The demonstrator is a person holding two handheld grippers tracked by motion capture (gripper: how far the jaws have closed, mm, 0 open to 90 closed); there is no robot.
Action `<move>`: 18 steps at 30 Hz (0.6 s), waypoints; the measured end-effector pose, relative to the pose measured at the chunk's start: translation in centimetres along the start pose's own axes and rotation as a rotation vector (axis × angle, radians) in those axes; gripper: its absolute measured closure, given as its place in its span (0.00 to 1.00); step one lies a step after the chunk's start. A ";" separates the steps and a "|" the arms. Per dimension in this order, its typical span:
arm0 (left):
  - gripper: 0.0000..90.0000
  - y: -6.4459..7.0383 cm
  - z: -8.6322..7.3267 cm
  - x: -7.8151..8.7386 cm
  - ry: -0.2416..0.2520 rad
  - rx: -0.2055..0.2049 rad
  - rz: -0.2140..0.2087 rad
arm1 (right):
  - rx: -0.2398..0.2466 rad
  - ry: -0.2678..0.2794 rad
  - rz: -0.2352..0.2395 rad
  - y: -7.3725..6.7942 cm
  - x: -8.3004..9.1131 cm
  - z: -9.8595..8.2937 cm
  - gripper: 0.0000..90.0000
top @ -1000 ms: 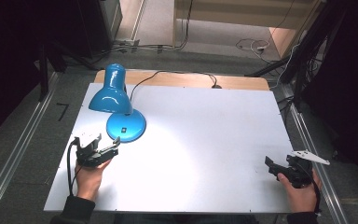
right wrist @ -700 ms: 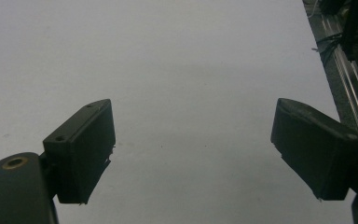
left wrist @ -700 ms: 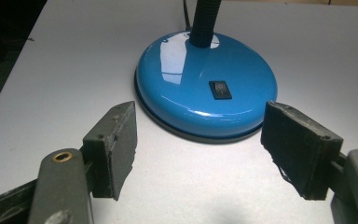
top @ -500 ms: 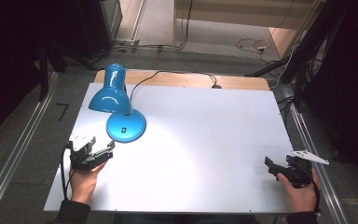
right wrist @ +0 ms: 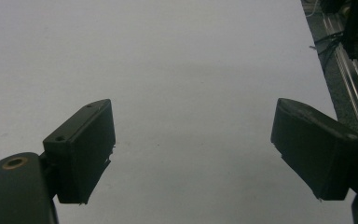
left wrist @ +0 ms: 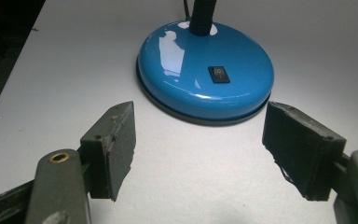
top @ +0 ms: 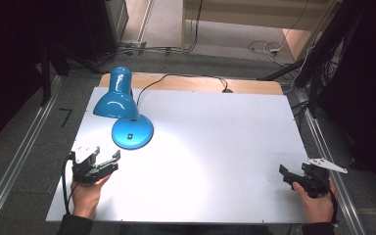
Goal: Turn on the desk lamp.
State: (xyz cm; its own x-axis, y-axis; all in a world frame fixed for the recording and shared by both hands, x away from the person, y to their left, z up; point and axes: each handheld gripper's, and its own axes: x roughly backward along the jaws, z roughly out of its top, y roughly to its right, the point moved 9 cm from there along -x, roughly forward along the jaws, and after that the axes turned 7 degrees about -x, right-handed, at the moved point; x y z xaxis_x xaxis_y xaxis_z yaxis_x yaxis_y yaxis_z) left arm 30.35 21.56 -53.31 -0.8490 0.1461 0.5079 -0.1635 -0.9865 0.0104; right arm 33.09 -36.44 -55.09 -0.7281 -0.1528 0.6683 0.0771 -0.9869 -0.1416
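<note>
The blue desk lamp (top: 122,105) stands at the far left of the white surface (top: 215,147), its round glossy base (left wrist: 206,77) flat on the surface, a black rocker switch (left wrist: 219,74) on top of the base and a dark neck rising from the base's far side to the bell-shaped shade (top: 116,98), which tips down towards the surface. Its black cord (top: 186,78) trails off the far edge. I judge the base to be the heavy part, a weighted, stiff, painted-metal dome; its smooth, curved top would let pads slide off, so a grip across the low rim, where a dark band meets the surface, or around the thin neck looks safer than one on the dome. The shade is probably thin and light and could swing on the neck if pushed, and the switch needs only a light press from one pad tip. The left tongs (left wrist: 199,140) sit just short of the base, apart from it, spread wide with nothing between them, roughly as wide as the base itself. The right tongs (right wrist: 193,149) are well apart from the lamp at the near right corner, likewise wide open over bare surface, holding nothing.
</note>
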 end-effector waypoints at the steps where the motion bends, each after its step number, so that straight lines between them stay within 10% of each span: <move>1: 0.29 0.0 0.1 0.0 0.003 0.001 0.001 | 0.002 0.002 0.002 0.0 0.0 0.0 0.14; 18: 0.29 -0.2 -0.7 1.2 -0.003 0.003 -0.011 | 0.002 0.007 0.000 0.2 0.3 0.0 0.14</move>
State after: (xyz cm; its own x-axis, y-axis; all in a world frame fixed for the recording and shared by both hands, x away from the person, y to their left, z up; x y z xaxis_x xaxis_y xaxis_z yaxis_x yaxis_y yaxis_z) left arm 28.99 22.04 -53.29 -0.8455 0.1565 0.5106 -0.1714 -0.9850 0.0182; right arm 32.88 -36.73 -54.87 -0.7330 -0.1524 0.6629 0.0786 -0.9870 -0.1401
